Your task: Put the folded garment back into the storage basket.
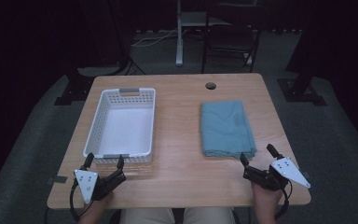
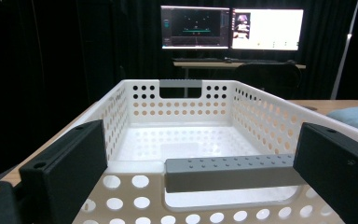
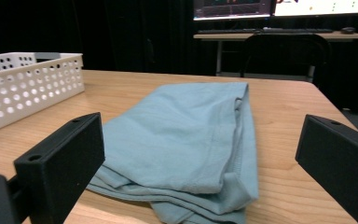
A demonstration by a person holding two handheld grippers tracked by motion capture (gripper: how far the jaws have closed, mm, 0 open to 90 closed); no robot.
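A white perforated basket (image 1: 99, 112) with grey handles stands empty on the left half of the wooden table (image 1: 177, 130). A folded pale blue cloth (image 1: 226, 127) lies flat on the right half. My left gripper (image 1: 105, 160) rests at the front edge just before the basket's near wall, jaws open; in the left gripper view the basket's near grey handle (image 2: 228, 172) sits between them. My right gripper (image 1: 257, 154) is open near the front right edge, just short of the cloth (image 3: 186, 140). Nothing is held.
A round cable hole (image 1: 210, 86) sits at the table's far edge. Beyond it stand a dark chair (image 1: 230, 35) and a desk leg (image 1: 179, 37). Monitors (image 2: 230, 28) glow in the dark background. Bare wood lies between basket and cloth.
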